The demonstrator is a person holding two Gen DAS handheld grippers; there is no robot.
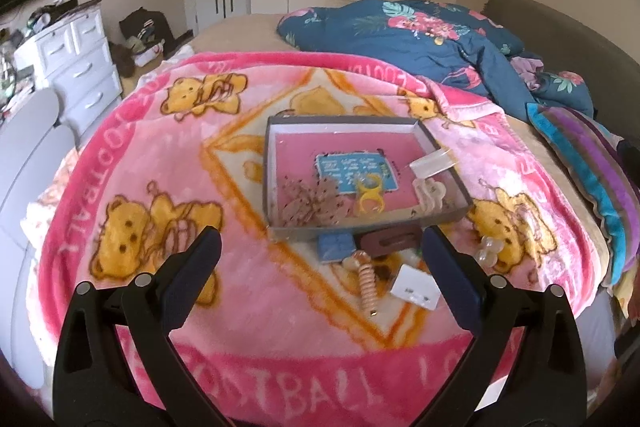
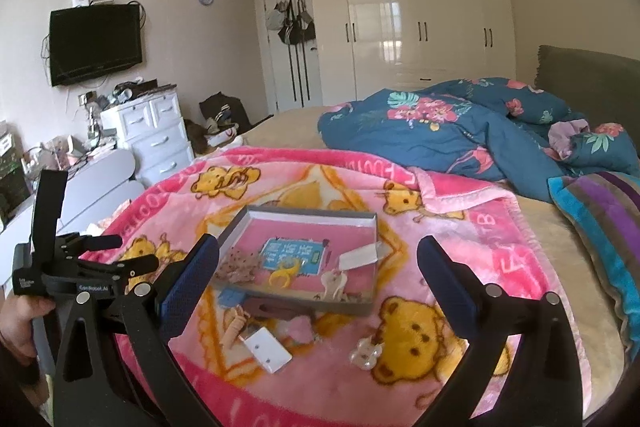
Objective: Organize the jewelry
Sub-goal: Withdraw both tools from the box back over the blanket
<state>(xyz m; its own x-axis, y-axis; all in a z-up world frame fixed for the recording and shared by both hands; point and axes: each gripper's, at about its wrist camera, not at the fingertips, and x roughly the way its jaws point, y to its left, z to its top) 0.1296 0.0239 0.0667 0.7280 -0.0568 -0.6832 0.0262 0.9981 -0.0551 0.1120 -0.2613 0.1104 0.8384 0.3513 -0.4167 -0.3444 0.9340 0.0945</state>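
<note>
A grey shallow box (image 1: 280, 163) (image 2: 236, 223) with a pink floor lies on the pink bear blanket. In it are brown leaf pieces (image 1: 312, 201), a yellow ring (image 1: 370, 197) (image 2: 282, 277) and a cream piece (image 1: 430, 197). In front of the box lie a coiled peach hair tie (image 1: 366, 285), a white card (image 1: 414, 291) (image 2: 268, 349), a brown clip (image 1: 390, 241), a blue pad (image 1: 335, 246) and a clear clip (image 2: 366, 353). My left gripper (image 1: 320, 247) is open and empty above these loose pieces. My right gripper (image 2: 318, 259) is open and empty above the box's front edge.
The pink bear blanket (image 1: 160, 187) covers the near bed. A blue floral duvet (image 1: 420, 35) and a striped pillow (image 1: 592, 179) lie behind and right. White drawers (image 2: 156, 135) stand at the left. The left gripper's body (image 2: 80, 267) shows at the right wrist view's left edge.
</note>
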